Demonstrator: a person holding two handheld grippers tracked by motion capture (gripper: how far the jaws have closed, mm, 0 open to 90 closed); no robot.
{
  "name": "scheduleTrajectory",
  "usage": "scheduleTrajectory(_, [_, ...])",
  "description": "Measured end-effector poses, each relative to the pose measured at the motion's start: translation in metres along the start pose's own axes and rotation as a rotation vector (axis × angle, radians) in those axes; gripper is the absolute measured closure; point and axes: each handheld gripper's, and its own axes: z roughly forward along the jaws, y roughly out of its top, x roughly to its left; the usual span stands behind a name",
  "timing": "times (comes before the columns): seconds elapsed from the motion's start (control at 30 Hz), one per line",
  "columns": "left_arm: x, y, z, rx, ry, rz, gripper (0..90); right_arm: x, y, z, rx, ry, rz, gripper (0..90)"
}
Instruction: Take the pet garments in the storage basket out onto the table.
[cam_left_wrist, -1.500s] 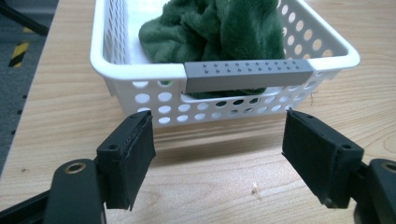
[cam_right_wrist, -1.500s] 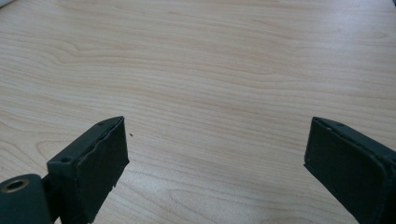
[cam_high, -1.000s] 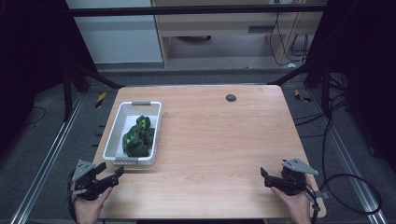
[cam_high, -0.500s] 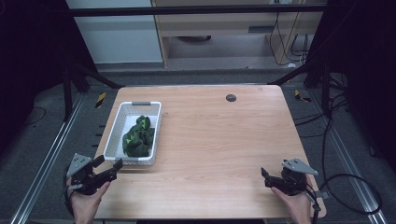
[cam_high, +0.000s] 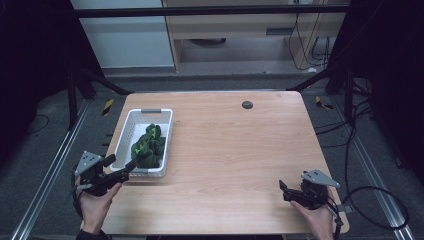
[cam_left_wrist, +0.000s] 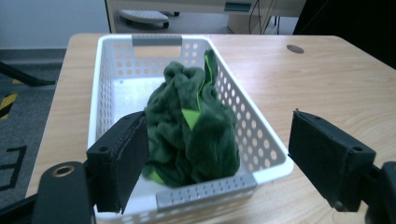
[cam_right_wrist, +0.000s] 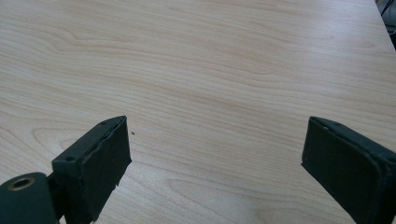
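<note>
High view. A light wooden table (cam_high: 230, 150) carries a white perforated plastic basket (cam_high: 131, 131) at its left side; a crumpled dark green cloth with bright green patches (cam_high: 149, 145) lies inside, bunched toward the basket's near end. A small dark round disc (cam_high: 247, 104) sits near the far edge. The left gripper (cam_high: 120, 169), held in a hand (cam_high: 95, 205) at the near-left corner, now has its jaw tips at the basket's near rim; half a second ago it sat further left and clear of the basket. The right gripper (cam_high: 283, 190) rests at the near-right corner, in the same place as before, well apart from the basket.

Left gripper view. The black jaws stand spread wide on either side of the basket's (cam_left_wrist: 261, 135) near end, left jaw over the near-left corner, right jaw outside above the table (cam_left_wrist: 327, 79). The cloth (cam_left_wrist: 191, 126) lies between them, ungripped.

Right gripper view. Jaws parted wide, nothing between them, above bare wood (cam_right_wrist: 210, 74).
</note>
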Motion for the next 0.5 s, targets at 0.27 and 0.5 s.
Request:
scheduleTrajectory(0.27, [0.001,0.011,0.005,-0.003,-0.003,0.003,19.2,0.0,0.002,0.001,-0.014,0.0,0.002,8.1])
scheduleTrajectory(0.5, [0.0,0.018,0.018,0.037,-0.011,0.023,19.2,0.0,0.003,0.001,-0.017,0.0,0.002,8.1])
